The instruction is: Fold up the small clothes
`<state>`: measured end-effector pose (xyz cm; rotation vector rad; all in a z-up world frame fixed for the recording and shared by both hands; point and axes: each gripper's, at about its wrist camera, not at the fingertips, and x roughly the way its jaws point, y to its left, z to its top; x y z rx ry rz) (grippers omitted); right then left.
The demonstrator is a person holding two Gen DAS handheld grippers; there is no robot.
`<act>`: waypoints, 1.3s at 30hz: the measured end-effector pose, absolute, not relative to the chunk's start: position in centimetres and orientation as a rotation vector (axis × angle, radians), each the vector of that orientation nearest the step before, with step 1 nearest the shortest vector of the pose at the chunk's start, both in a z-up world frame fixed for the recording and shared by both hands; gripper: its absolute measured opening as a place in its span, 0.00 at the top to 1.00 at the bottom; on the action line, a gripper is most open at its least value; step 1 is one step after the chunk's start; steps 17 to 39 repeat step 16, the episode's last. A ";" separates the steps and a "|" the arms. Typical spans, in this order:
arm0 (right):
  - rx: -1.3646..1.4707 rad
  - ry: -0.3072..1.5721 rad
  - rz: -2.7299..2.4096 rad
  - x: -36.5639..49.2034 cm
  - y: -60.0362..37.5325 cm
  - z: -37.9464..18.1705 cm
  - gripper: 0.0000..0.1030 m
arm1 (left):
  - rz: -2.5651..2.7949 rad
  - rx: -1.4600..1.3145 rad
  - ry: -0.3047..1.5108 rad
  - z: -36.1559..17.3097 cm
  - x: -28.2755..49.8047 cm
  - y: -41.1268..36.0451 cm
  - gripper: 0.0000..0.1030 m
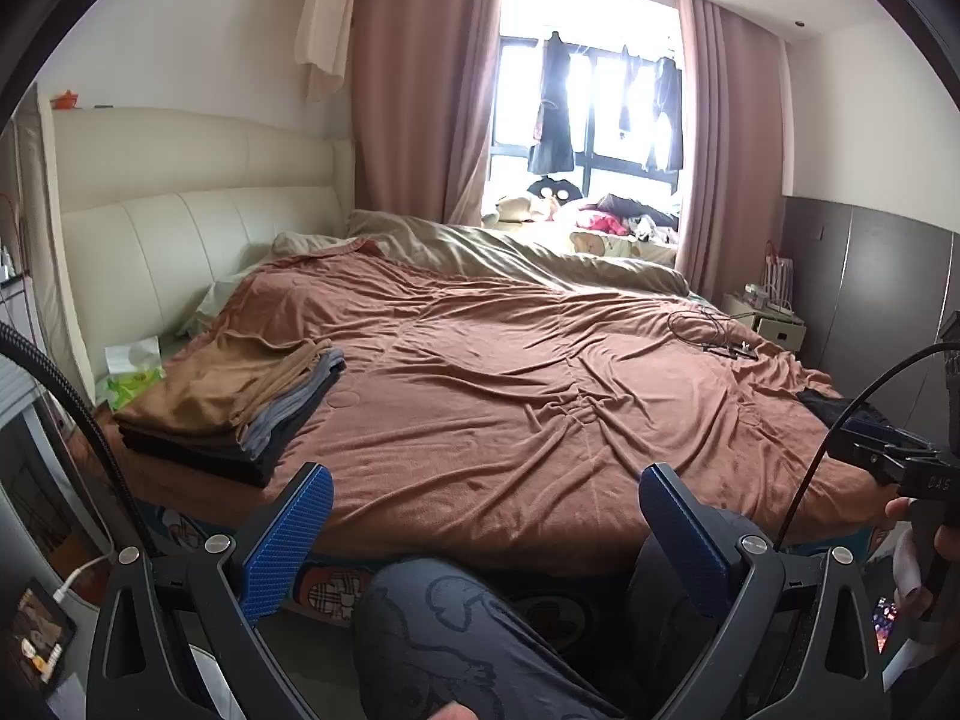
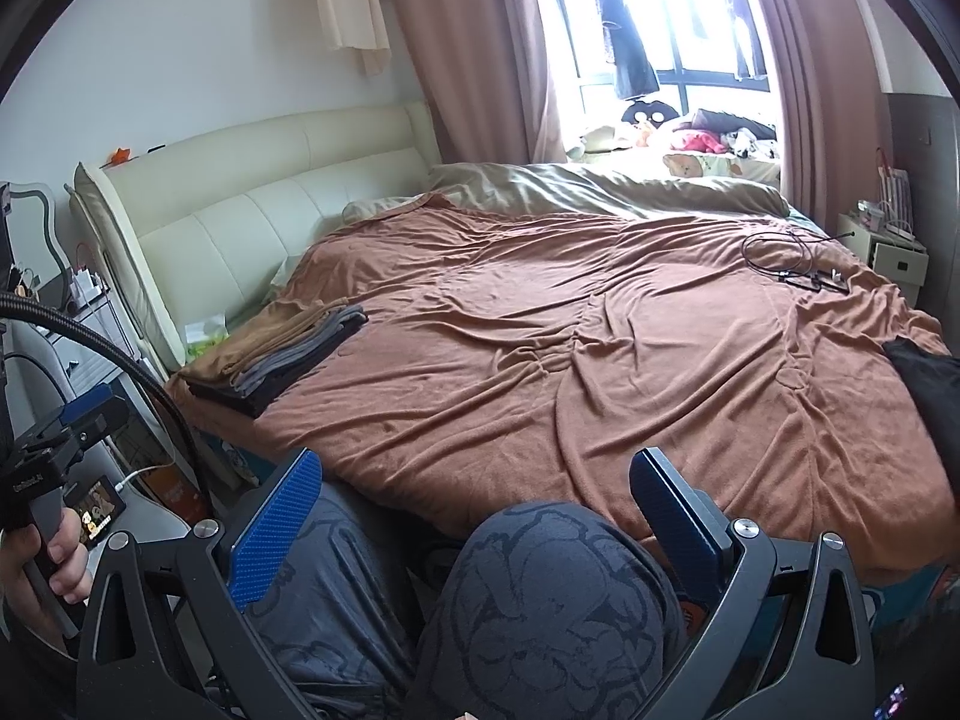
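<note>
A stack of folded clothes [image 1: 234, 414], tan on top with grey and black below, lies on the left near corner of the bed; it also shows in the right wrist view [image 2: 282, 354]. A dark unfolded garment [image 2: 924, 378] lies at the bed's right edge, also seen in the left wrist view [image 1: 834, 405]. My left gripper [image 1: 486, 540] is open and empty, held low over my knee before the bed. My right gripper [image 2: 474, 522] is open and empty, also above my knees.
The bed has a rumpled brown blanket [image 1: 540, 372] and a cream headboard [image 1: 180, 222]. Black cables and small devices [image 2: 798, 264] lie at its far right. A nightstand [image 2: 888, 246] stands right. A tissue pack [image 1: 132, 372] sits by the stack. The windowsill holds toys [image 1: 600, 216].
</note>
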<state>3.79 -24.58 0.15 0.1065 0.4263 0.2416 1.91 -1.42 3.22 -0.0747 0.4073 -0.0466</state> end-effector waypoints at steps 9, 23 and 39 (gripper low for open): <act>0.091 0.412 0.225 3.0 -24.8 0.7 0.00 | -0.068 -0.061 0.373 3.7 -0.1 -2.0 0.01; 0.074 0.401 0.232 2.5 -24.9 0.7 0.00 | -0.055 -0.066 0.357 3.9 -0.9 -2.0 0.01; 0.074 0.401 0.232 2.5 -24.9 0.7 0.00 | -0.055 -0.066 0.357 3.9 -0.9 -2.0 0.01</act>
